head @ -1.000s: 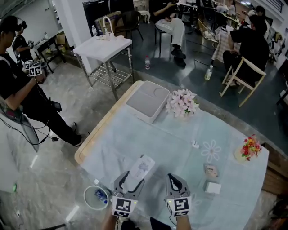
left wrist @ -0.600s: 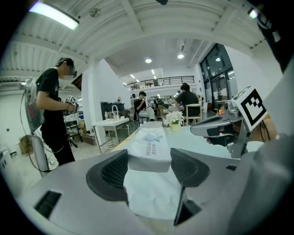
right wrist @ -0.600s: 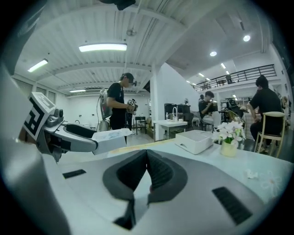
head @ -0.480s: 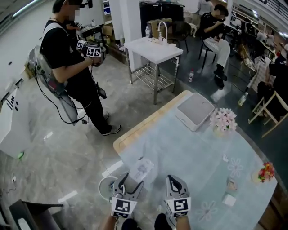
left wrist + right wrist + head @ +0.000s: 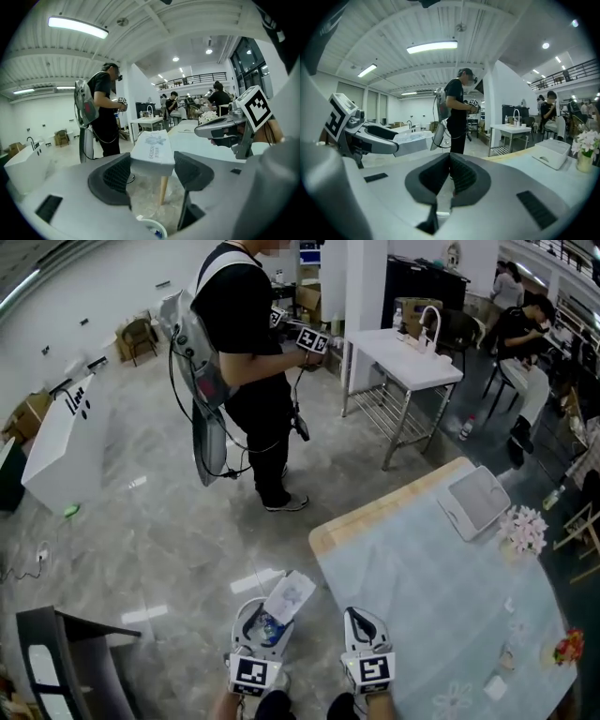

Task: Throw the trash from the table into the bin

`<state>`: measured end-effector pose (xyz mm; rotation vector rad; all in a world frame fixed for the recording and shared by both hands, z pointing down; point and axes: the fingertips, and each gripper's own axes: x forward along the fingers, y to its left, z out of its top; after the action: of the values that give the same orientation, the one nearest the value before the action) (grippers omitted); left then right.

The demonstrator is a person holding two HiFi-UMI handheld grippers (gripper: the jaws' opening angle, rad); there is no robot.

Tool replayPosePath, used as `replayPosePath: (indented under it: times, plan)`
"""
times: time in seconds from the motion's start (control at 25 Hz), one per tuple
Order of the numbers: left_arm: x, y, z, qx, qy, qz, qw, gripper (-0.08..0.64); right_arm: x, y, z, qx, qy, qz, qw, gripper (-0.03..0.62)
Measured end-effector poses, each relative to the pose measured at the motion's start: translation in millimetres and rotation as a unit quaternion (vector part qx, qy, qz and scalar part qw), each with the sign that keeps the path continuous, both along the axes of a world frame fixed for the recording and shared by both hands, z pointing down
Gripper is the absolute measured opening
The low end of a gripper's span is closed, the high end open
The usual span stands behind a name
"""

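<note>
My left tool (image 5: 264, 626) is clamped on a flat white pack (image 5: 289, 594) with a pale flower picture on top. In the left gripper view the two dark pads of this tool (image 5: 152, 168) press on the pack's (image 5: 152, 149) long sides, and the pack hangs in the air between them.

The thing that matters most now is where the pack is over the small round white bin (image 5: 245, 609). The bin stands on the grey floor (image 5: 141, 540), right under my left tool. It has a clear plastic bag in it (image 5: 150, 201), and something blue lies at the bottom. The pack's long side runs the same way the tool points, away from me and a little to the right. Its near end is over the bin. Its far end seems to poke out past the rim, though I cannot be sure from up here. I think I should tip the tool down or pull it back a bit before I let go, or the pack could land on the floor.

My right tool (image 5: 361, 617) is just beside the left one. Its jaws (image 5: 450, 176) are pressed together with nothing in them. It is farther from the bin, so this drop is the left hand's job.

To the right is the desk (image 5: 422, 568) with a pale blue cloth and a wooden edge.
</note>
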<state>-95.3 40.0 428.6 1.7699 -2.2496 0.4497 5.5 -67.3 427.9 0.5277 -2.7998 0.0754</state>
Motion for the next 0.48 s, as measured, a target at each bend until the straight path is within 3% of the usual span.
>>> replayPosePath:
  times: [0.16,0.48]
  plan:
    - [-29.8,34.6,14.5,-0.01,-0.001,-0.029,0.9995,0.302,-36.4,34.1,15.0,-0.003,0.02,-0.042,0.999,0.008]
    - [-61.7,88.7,77.7,-0.029,0.039,-0.08,0.9956,0.302,-86.6,77.1,59.6,-0.011,0.034,-0.093,0.995,0.007]
